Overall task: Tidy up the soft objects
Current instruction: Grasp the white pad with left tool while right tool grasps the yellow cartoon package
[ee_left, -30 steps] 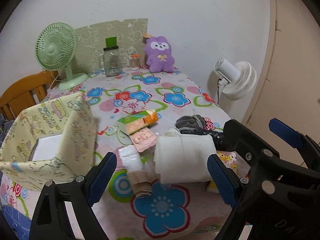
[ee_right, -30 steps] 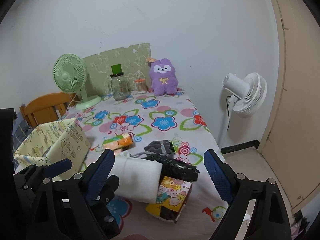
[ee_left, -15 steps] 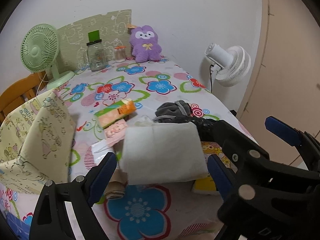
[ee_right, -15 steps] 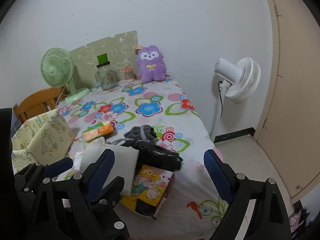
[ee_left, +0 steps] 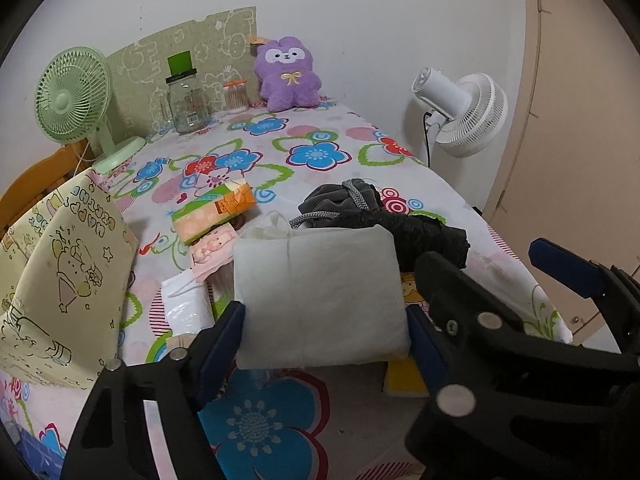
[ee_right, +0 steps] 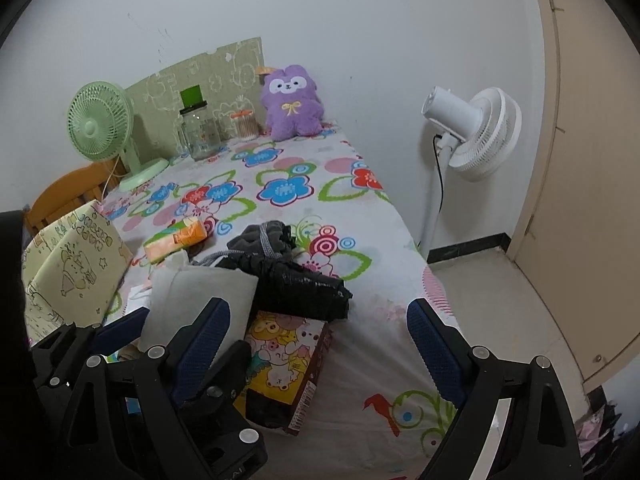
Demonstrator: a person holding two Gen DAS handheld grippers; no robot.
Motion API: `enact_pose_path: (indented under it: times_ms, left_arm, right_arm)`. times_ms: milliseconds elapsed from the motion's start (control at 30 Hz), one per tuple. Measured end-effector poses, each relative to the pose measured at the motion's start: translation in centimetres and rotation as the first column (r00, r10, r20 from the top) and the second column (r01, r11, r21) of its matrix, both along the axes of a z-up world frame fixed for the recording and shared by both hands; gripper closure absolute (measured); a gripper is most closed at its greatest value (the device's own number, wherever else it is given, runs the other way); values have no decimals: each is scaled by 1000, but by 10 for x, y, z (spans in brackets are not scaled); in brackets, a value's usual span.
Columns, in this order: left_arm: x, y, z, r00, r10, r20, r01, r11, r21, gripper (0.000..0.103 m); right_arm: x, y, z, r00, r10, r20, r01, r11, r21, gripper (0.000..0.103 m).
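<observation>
**White pack between the left claw's pads**

Floral cloth covers the table (ee_left: 320, 152), and your soft things sit heaped at its near end. Your left claw (ee_left: 324, 320) brackets the white padded pack (ee_left: 320, 284): its jaws have just been closing, and both blue pads now meet the pack's sides, though no squeeze shows yet. Your right claw (ee_right: 316, 324) hangs wide open and empty above the cartoon-print box (ee_right: 288, 356), free to steady the pile.

Judging by the task, the yellow fabric bin (ee_left: 60, 280) just to the left is the likely home for the pack. The pack rests partly on the dark grey bundle (ee_left: 360, 208) and the box, so lift straight up or you may drag them. 2 tissue packs (ee_left: 216, 212) lie between pack and bin; the purple plush (ee_left: 288, 76) sits well apart by the wall.
</observation>
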State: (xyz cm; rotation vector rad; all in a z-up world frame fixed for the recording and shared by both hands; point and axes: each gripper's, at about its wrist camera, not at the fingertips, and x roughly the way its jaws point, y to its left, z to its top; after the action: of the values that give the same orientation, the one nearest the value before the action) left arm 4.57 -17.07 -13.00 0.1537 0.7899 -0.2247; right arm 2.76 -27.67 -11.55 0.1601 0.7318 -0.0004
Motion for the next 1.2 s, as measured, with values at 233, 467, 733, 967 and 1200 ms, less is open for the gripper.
enact_pose_path:
  times_ms: [233,467,733,967,1200]
  left_arm:
    - [-4,11,-1,1000,18,1,-18,1000,23,42]
    - [-9,23,-3,999,34,3,-34,999,38,44]
    - [-10,24,-7,1000,22,-9,-21,999,44,45]
    - [-8,28,-6,1000,19,-13,-19,1000,23,48]
    - [-10,34,3,1000,21,0,-21,1000,-9,53]
  right_arm:
    - [2,8,-6,1000,14,-27,-14,1000,-1,11]
    - [6,24,-11,997,56,-51,-56,998,2,13]
    - [14,32,-26,991,58,-118,-55,998,31,35]
    - [15,38,-26,990,75,-120,-70,997,43,55]
    - [13,42,-15,993,72,-98,-70,997,30,57]
